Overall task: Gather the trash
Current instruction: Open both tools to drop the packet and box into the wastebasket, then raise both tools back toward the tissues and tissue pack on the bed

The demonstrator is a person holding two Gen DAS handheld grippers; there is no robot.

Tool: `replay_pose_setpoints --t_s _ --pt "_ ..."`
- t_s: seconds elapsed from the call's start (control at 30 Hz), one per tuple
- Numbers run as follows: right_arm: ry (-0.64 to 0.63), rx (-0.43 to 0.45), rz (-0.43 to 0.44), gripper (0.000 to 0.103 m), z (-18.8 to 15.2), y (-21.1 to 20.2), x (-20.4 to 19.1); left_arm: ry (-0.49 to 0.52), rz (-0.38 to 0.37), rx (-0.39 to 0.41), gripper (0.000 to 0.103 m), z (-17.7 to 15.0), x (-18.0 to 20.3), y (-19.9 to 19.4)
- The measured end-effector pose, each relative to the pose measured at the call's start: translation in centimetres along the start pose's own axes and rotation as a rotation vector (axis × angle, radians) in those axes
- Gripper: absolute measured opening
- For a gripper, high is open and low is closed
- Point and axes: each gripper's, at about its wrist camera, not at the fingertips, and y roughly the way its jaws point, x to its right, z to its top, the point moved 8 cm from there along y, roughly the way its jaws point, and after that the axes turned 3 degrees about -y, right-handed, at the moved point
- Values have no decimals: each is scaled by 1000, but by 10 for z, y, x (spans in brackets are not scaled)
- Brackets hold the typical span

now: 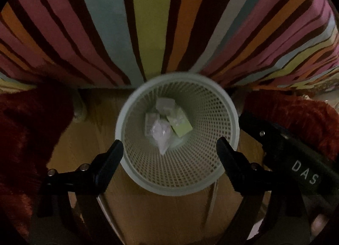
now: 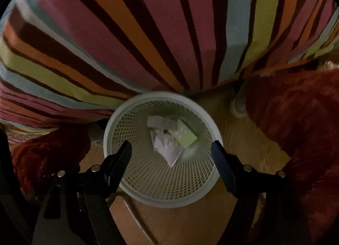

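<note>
A pale mesh waste basket (image 1: 127,109) stands on the wooden floor, seen from straight above in both wrist views (image 2: 110,130). At its bottom lie a crumpled white paper (image 1: 162,137) (image 2: 167,149), a green-yellow carton (image 1: 181,125) (image 2: 187,137) and other pale wrappers. My left gripper (image 1: 170,149) hangs open over the basket's mouth with nothing between its fingers. My right gripper (image 2: 171,150) is open above the same basket, also with nothing in it. In the left wrist view the right gripper's black body (image 1: 296,160) shows at the right edge.
A bed or cushion with a bright striped cover (image 1: 148,22) (image 2: 148,33) borders the basket's far side. Dark red plush fabric (image 1: 25,130) (image 2: 296,118) lies on both sides. Bare wooden floor (image 1: 161,213) is in front of the basket.
</note>
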Motion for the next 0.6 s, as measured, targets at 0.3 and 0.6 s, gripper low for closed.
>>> replay_pose_setpoints --t_s 0.3,0.6 --pt "-45 145 0 73 14 -37 -5 72 33 176 87 14 4 -49" --pt "-105 311 -13 73 32 -82 -8 125 76 327 87 29 4 -97"
